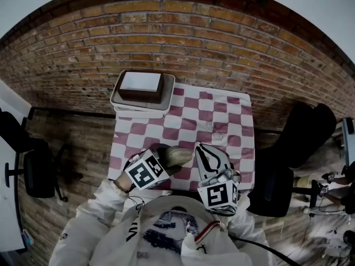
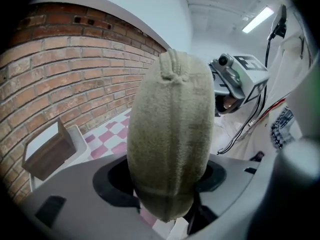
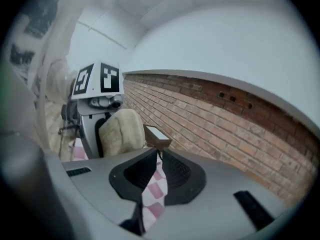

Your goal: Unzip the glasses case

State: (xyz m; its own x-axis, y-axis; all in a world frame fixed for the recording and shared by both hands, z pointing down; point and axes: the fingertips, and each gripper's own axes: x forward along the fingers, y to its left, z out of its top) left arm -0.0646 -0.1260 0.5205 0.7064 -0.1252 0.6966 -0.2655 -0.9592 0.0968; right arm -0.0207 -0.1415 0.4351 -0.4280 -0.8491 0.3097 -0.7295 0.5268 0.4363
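Zero progress: left tongs (image 2: pixel 167 181) are gripping the beige glasses case (image 2: pixel 170 114), right tongs (image 3: pixel 159 153) are sitting clenched, empty, nearby; zipper (image 2: pixel 172 69) is looking closed, whole unzip remaining.

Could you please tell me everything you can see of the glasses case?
The glasses case is a rounded, oblong pouch in beige, fuzzy fabric. A ridged seam, probably the zip, runs over its far end. The left gripper is shut on its near end and holds it tilted upward above the checked cloth. The right gripper, jaws together, is close beside it; no contact shows.
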